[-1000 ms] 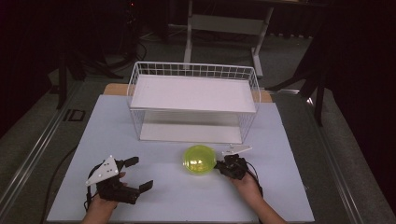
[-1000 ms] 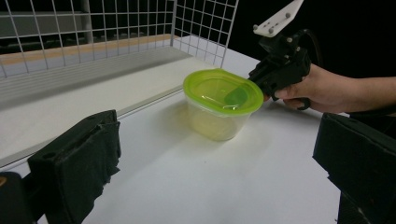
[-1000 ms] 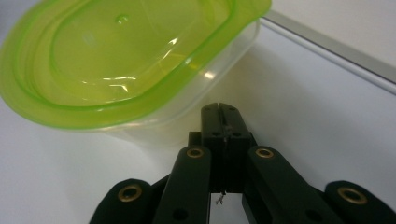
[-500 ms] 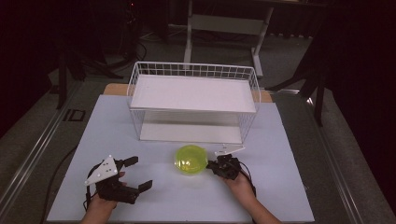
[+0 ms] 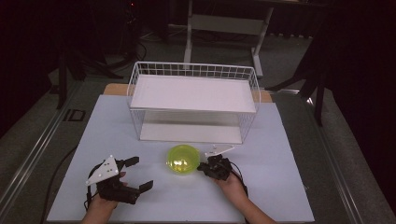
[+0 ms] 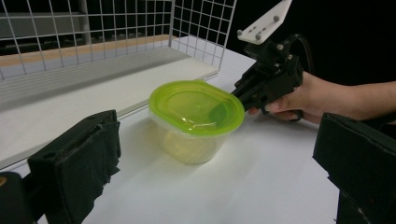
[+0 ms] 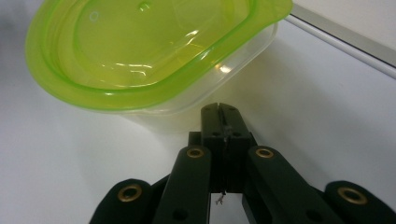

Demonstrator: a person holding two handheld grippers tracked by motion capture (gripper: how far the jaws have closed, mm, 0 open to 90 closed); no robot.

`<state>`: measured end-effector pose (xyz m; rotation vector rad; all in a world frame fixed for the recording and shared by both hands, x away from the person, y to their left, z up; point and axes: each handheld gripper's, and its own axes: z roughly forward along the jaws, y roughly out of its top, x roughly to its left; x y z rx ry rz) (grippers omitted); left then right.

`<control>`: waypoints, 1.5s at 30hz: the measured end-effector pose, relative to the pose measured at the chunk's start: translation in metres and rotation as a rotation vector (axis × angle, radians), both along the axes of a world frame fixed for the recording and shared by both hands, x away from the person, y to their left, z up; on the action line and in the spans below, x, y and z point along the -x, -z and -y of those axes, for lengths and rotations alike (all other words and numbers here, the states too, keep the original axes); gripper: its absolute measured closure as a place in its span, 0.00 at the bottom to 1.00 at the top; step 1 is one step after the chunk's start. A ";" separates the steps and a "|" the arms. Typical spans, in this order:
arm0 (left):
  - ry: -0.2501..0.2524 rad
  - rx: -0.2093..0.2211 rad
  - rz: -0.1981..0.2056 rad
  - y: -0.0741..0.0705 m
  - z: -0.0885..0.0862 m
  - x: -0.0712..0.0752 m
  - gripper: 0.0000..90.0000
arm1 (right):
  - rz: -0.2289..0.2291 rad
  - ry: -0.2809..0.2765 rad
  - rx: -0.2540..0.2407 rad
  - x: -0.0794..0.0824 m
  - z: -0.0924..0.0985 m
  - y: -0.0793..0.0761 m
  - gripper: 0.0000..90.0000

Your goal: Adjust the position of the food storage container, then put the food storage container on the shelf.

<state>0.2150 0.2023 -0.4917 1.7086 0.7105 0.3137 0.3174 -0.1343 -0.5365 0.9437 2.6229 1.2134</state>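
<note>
High view: a round clear plastic container with a translucent lime-green lid [image 5: 182, 159] sits on the white table top [image 5: 280, 158], in front of a white wire-mesh basket rack with a white shelf board [image 5: 194, 95]. The right gripper [image 5: 204, 166] lies just to the right of the container, its closed tips meeting the container's side; the person's right hand [image 5: 231, 184] holds it from behind. The left gripper [image 5: 138, 173] rests well to the left of the container, its two fingers spread wide with nothing between them, held by the left hand [image 5: 100, 205].

Left gripper view: the two black padded fingers [image 6: 81, 163] stand far apart at the picture's lower corners. The container [image 6: 196, 119] sits ahead of them, in line with the gap between them but beyond the tips, untouched by them. Past the container, the right gripper [image 6: 238, 95] points at the rim of the lid, its tip right at the lid's edge, fingers together. The wire rack [image 6: 116, 42] stands beyond the left finger.

Right gripper view: the fingers are pressed together, clamping nothing, and their joined tip [image 7: 220, 112] sits against the clear wall of the container [image 7: 140, 51], just under the overhanging green lid. The container stands directly ahead of the tips on the white table [image 7: 327, 102].
</note>
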 end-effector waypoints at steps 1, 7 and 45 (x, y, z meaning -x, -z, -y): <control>0.000 -0.001 0.000 0.000 0.000 0.000 0.02 | 0.005 -0.004 -0.002 -0.001 -0.005 0.001 1.00; 0.001 0.000 -0.001 0.000 0.000 0.000 0.02 | 0.018 -0.013 0.002 -0.002 -0.015 0.001 1.00; 0.087 -0.090 -0.034 -0.029 0.023 -0.012 0.02 | 0.378 -0.100 -0.151 0.053 0.018 -0.086 0.25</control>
